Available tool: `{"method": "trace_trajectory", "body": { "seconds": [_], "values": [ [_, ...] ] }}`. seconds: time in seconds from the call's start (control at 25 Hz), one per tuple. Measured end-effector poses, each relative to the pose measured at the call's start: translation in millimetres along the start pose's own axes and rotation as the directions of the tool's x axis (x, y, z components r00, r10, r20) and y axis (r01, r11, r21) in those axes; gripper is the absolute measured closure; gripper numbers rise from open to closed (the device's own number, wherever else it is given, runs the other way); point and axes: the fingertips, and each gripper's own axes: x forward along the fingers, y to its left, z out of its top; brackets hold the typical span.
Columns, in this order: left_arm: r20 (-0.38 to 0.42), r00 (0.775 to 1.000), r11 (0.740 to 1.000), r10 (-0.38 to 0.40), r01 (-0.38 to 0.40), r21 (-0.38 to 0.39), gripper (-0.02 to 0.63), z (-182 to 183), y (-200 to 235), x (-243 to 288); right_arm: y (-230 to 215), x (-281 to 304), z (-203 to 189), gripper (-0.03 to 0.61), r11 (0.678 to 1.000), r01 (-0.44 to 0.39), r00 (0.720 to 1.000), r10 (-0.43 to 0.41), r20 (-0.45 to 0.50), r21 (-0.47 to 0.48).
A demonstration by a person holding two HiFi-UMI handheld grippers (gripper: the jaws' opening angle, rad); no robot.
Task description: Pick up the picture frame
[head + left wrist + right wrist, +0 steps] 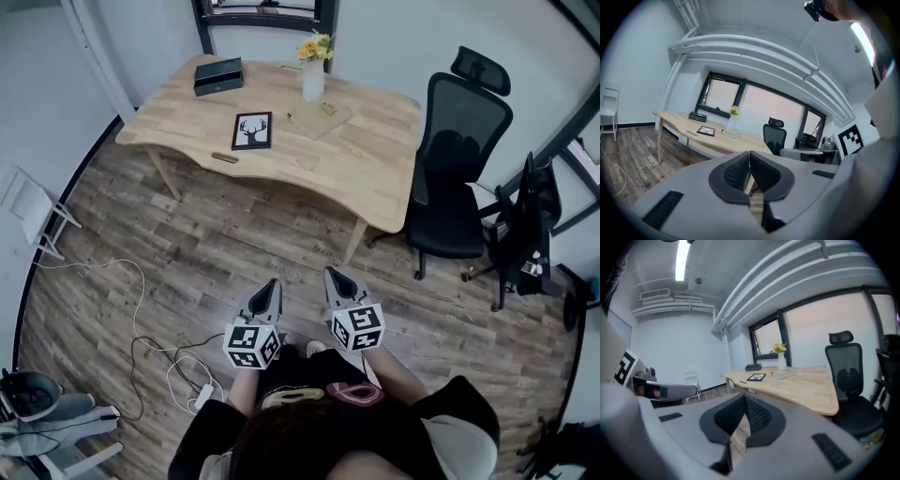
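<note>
Picture frame [252, 130] lies flat on the wooden table [375, 169], near its front edge, long side pointing away from the person. It is well apart from both grippers, straight ahead across the floor. Left gripper [269, 289] lines up with it almost directly; right gripper [335, 279] sits further right. Both have jaws fully closed, holding nothing. The left looks the better reach.

— What stood at the frame's top?
— A pale wooden table [366, 169], bearing a black rectangular box [218, 75] and a white vase of yellow flowers [313, 80].
— And right?
— A black mesh office chair [459, 178]; white cables [141, 347] lay lower left.
</note>
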Motion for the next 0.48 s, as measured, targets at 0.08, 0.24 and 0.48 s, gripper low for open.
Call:
{"method": "trace_trajectory", "body": {
  "seconds": [0.08, 0.24, 0.48],
  "values": [
    [0.007, 1.0, 1.0, -0.005, 0.005, -0.004, 0.595, 6.2, 19.4, -0.7, 10.6, 12.6, 4.4, 0.569, 1.0, 0.007, 1.0, -0.007, 0.02, 0.003],
    [0.027, 0.999, 0.999, -0.039, 0.04, -0.007, 0.595, 23.7, 52.7, 3.0, 28.1, 41.0, 8.3, 0.569, 1.0, 0.027, 0.999, -0.027, 0.03, 0.001],
    [0.017, 0.997, 0.997, -0.078, 0.078, 0.011, 0.595, 38.6, 94.8, 1.1, 57.2, 70.2, 8.9, 0.569, 0.999, 0.045, 0.999, -0.046, 0.023, 0.016]
  ]
}}
